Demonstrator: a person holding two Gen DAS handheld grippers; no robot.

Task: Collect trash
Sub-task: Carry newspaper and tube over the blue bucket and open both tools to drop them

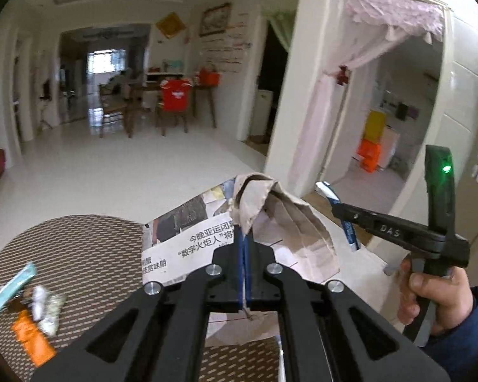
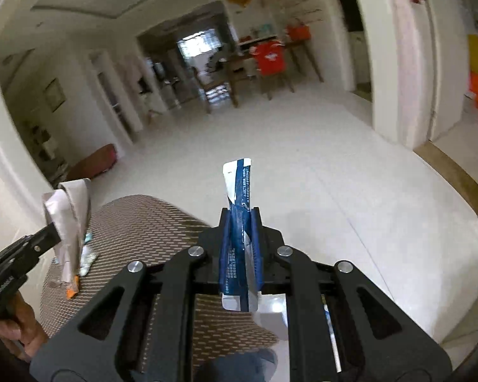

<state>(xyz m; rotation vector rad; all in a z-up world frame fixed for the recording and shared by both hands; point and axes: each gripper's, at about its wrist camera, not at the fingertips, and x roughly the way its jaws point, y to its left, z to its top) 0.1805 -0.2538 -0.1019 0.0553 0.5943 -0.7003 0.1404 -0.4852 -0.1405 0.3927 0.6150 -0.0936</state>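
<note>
Both hands loaded. My left hand-held gripper (image 1: 244, 238) is pressed together on a crumpled newspaper sheet (image 1: 271, 219), which bunches above the fingertips and drapes down and right. My right hand-held gripper (image 2: 241, 219) pinches a blue-and-white wrapper (image 2: 239, 210), long axis running straight out along the fingers, top end standing clear above them.

Remaining trash (image 1: 32, 305) lies on the woven round mat (image 1: 89, 254): a pale teal strip, an orange wrapper, crinkled clear packets. It sits low and left of the left gripper, and further left again from the right one, so I judge the left hand nearer. No bin in either view; I can't tell where the load goes.

Writing: newspaper headline in Chinese, partly legible, "今晚亚运闭…" and "数字火炬人". Right gripper's arm, seen from the left camera, reads "DAS". Wrapper print too small to read.
</note>
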